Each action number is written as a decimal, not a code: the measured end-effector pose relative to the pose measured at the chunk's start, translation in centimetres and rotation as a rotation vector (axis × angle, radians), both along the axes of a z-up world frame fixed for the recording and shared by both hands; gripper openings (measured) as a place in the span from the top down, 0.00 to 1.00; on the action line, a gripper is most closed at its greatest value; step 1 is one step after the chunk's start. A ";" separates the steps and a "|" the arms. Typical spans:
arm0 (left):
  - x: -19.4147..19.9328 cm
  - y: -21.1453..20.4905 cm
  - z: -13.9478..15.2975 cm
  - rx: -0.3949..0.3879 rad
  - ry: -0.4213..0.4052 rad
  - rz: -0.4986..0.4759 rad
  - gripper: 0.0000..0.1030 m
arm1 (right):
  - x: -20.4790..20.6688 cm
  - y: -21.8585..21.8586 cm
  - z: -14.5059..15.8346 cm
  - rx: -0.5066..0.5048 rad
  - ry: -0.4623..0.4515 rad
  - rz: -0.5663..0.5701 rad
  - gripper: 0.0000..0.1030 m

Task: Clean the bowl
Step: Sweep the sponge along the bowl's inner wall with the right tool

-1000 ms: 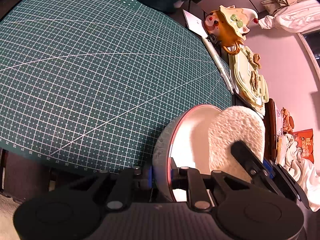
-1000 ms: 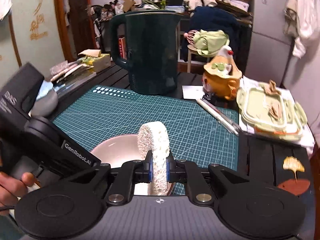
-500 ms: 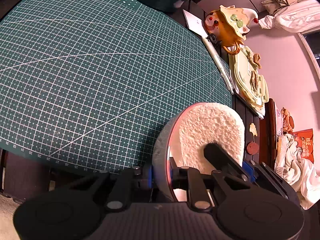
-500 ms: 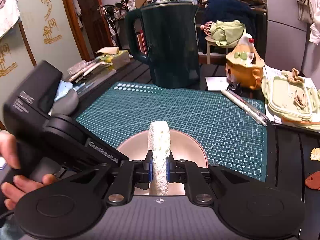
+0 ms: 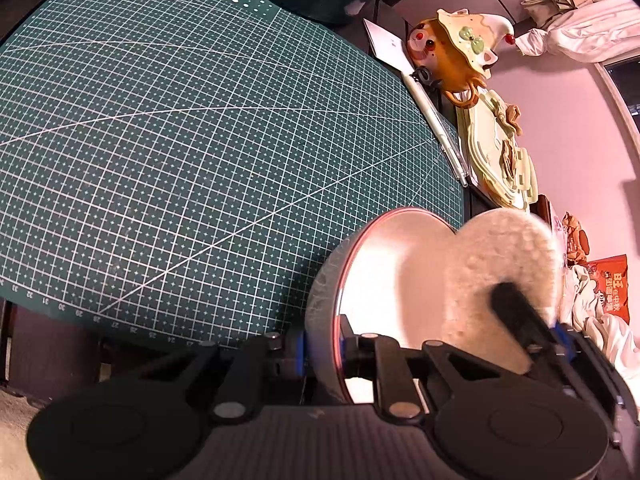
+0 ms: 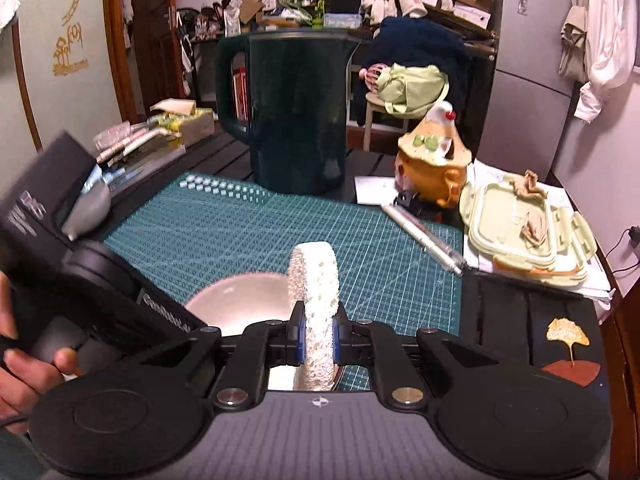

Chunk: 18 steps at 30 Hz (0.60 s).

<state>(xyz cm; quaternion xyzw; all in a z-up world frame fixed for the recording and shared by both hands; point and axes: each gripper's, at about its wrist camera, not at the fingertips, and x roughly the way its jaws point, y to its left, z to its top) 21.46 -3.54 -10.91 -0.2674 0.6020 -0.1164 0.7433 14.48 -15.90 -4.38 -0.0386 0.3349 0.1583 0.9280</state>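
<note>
A pale bowl (image 5: 384,264) with a speckled grey outside rests at the near edge of the green cutting mat (image 5: 192,132). My left gripper (image 5: 324,354) is shut on its near rim, one finger outside the wall and one inside. A white round sponge (image 6: 314,276) stands on edge in my right gripper (image 6: 317,338), which is shut on it. The sponge (image 5: 504,264) sits over the bowl's right side, and the bowl (image 6: 240,300) shows behind it in the right wrist view. A person's hand (image 6: 24,368) holds the left gripper's black body.
A dark green jug (image 6: 292,112) stands at the mat's far edge. An orange figurine pot (image 6: 434,164), a pen (image 6: 424,238) and a pale green lidded food box (image 6: 520,228) lie right of the mat. Dark table slats (image 6: 520,320) run to the right.
The sponge swept left across the inside of the bowl and then back to its right side, rising a little. The left gripper and the bowl stayed where they were.
</note>
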 end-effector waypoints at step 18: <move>0.4 -0.4 0.2 0.005 -0.004 -0.003 0.84 | 2.0 1.2 -3.1 0.005 0.070 0.017 0.90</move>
